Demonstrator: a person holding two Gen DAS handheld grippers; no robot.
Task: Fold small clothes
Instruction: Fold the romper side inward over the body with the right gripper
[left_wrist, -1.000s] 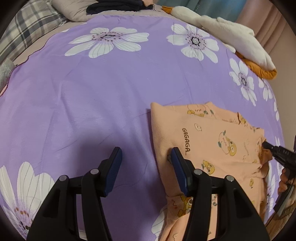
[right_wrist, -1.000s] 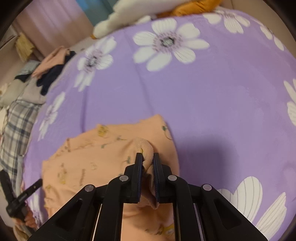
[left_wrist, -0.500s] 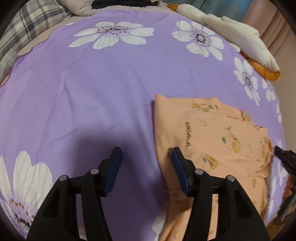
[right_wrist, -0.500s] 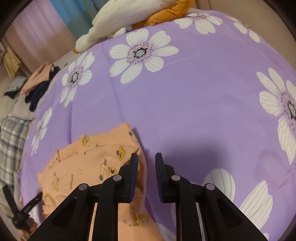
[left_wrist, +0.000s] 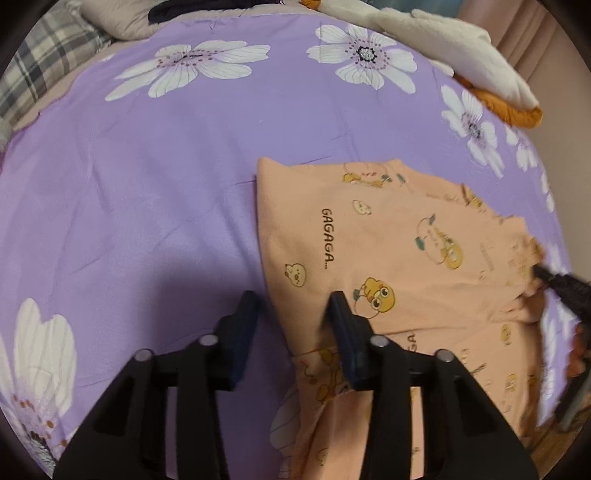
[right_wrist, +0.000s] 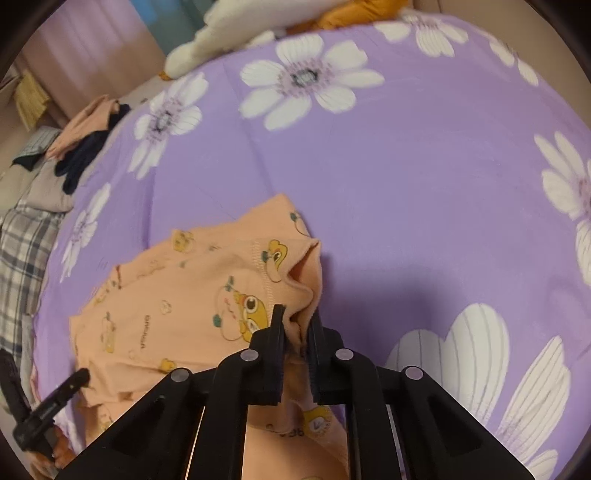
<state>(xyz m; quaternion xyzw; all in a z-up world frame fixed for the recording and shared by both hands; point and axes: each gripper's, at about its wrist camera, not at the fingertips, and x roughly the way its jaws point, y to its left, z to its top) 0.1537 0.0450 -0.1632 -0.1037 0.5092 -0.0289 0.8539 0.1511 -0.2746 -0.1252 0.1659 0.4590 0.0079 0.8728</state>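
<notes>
Folding the orange shirt (left_wrist: 388, 251) on my purple sheet (left_wrist: 166, 192).
My right gripper (right_wrist: 295, 317) has just clamped its hem; my left gripper (left_wrist: 291, 306), half-closing, straddles its edge without pinching.

A purple bedsheet (left_wrist: 147, 192) printed with large white flowers (right_wrist: 306, 79) covers the bed. At its far edge lies a white and orange plush toy (left_wrist: 461, 59), and beside it hangs a pink curtain (right_wrist: 85, 48). Along another edge sit a plaid pillow (right_wrist: 22, 251), a beige cushion (left_wrist: 122, 18), and a small pile of dark and peach clothes (right_wrist: 88, 140).
</notes>
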